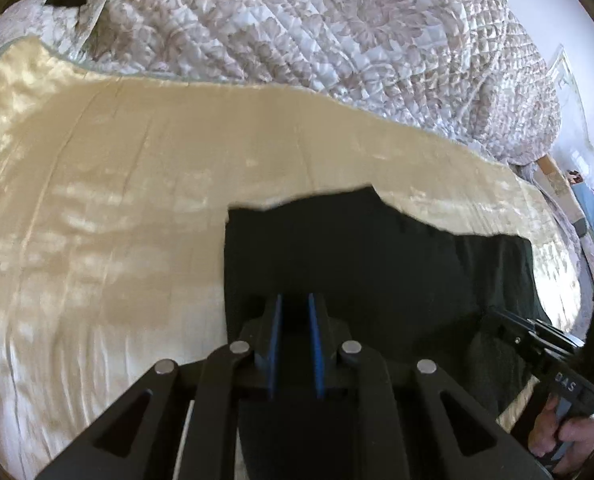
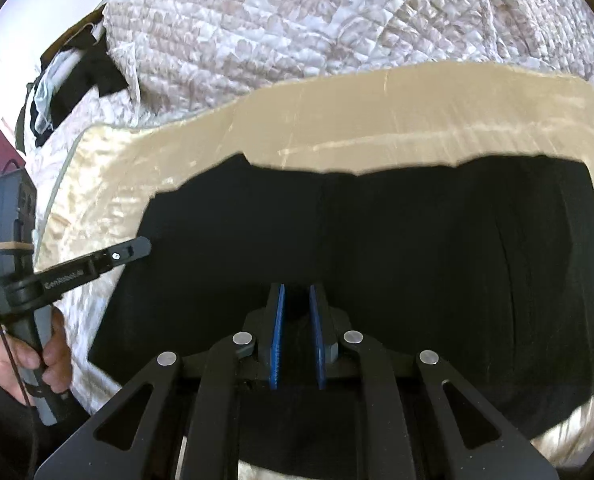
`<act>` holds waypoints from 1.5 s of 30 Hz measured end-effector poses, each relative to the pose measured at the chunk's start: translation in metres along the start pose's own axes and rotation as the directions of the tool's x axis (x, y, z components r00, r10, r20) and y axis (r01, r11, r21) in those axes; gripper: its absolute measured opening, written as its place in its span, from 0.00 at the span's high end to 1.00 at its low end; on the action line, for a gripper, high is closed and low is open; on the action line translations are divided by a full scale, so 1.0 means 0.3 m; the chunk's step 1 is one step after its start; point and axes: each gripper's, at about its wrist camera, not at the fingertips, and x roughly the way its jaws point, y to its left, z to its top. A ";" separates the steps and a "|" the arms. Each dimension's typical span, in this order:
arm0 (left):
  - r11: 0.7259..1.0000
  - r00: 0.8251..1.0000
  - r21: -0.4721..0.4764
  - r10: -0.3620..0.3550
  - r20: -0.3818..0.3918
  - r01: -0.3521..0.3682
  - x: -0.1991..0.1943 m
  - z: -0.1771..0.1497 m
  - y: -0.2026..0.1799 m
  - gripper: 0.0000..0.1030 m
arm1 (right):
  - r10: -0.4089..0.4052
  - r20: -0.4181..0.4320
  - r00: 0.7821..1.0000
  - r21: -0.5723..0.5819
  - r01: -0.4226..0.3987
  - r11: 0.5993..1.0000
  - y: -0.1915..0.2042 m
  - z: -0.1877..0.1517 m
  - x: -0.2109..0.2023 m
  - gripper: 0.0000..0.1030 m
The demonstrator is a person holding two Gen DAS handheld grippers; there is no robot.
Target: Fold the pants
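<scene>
Pants [image 2: 377, 240] edge w/ cream sheet [image 1: 97, 200] beyond.

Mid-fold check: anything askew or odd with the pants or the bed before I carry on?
Nothing damaged. The black pants lie on the cream sheet, but their far edge runs jagged and stepped rather than straight. The quilted bedspread is bunched up behind. Both sets of jaws pinch dark fabric.

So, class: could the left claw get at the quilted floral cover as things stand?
Probably not yet: the left claw is shut on the black pants, and the cream blanket lies between it and the quilted floral cover.
</scene>
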 end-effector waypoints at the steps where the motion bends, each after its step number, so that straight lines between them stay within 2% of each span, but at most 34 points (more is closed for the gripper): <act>1: 1.000 1.000 0.004 0.009 0.008 -0.009 0.009 0.018 0.000 0.85 | 0.001 0.000 1.000 -0.010 -0.001 1.000 0.010 0.017 0.014 0.88; 5: 1.000 1.000 -0.017 -0.009 0.006 0.009 0.065 0.054 0.024 0.85 | 0.005 -0.037 0.999 -0.012 -0.005 1.000 0.014 0.069 0.121 0.88; 6: 1.000 1.000 -0.023 -0.020 0.017 0.020 0.071 0.052 0.029 0.85 | 0.012 -0.025 1.000 -0.004 -0.012 1.000 0.007 0.080 0.137 0.88; 13: 1.000 0.997 0.011 -0.009 0.077 0.008 0.059 0.028 0.013 0.83 | -0.004 0.000 1.000 0.001 0.004 1.000 0.000 0.074 0.117 0.88; 16: 0.999 0.996 0.038 0.013 0.091 -0.016 0.049 0.014 -0.004 0.79 | -0.031 0.004 1.000 -0.022 0.031 0.999 0.014 0.037 0.080 0.88; 17: 0.999 0.995 0.045 0.023 0.095 -0.027 0.041 0.004 -0.013 0.76 | -0.044 0.005 0.999 -0.028 0.044 0.999 0.013 0.019 0.065 0.84; 19: 0.998 0.995 0.060 0.031 0.099 -0.037 0.025 -0.023 -0.026 0.72 | -0.048 0.009 0.999 -0.027 0.048 0.998 0.002 -0.025 0.027 0.83; 22: 0.996 0.993 0.074 0.042 0.107 -0.050 -0.004 -0.072 -0.050 0.69 | -0.060 0.007 0.998 -0.014 0.060 0.998 -0.017 -0.092 -0.032 0.83; 29: 0.993 0.990 0.107 0.037 0.136 -0.052 -0.076 -0.202 -0.094 0.65 | -0.066 0.026 0.997 0.064 0.065 0.996 -0.085 -0.231 -0.151 0.83; 34: 0.992 0.988 0.111 0.035 0.149 -0.052 -0.093 -0.237 -0.092 0.62 | -0.109 0.051 0.993 0.170 0.099 0.980 -0.166 -0.268 -0.224 0.83; 37: 0.993 0.988 0.110 0.031 0.149 -0.048 -0.091 -0.247 -0.089 0.62 | -0.131 0.063 0.989 0.268 0.109 0.957 -0.237 -0.285 -0.261 0.76; 39: 0.992 0.988 0.113 0.033 0.150 -0.051 -0.091 -0.248 -0.090 0.62 | -0.127 0.067 0.990 0.320 0.099 0.942 -0.273 -0.296 -0.279 0.60; 41: 0.992 0.988 0.118 0.037 0.152 -0.055 -0.095 -0.251 -0.092 0.61 | -0.118 0.075 0.990 0.363 0.083 0.928 -0.297 -0.304 -0.292 0.49; 45: 0.992 0.988 0.117 0.035 0.152 -0.053 -0.097 -0.250 -0.091 0.60 | -0.145 0.072 0.987 0.426 0.101 0.899 -0.327 -0.319 -0.307 0.46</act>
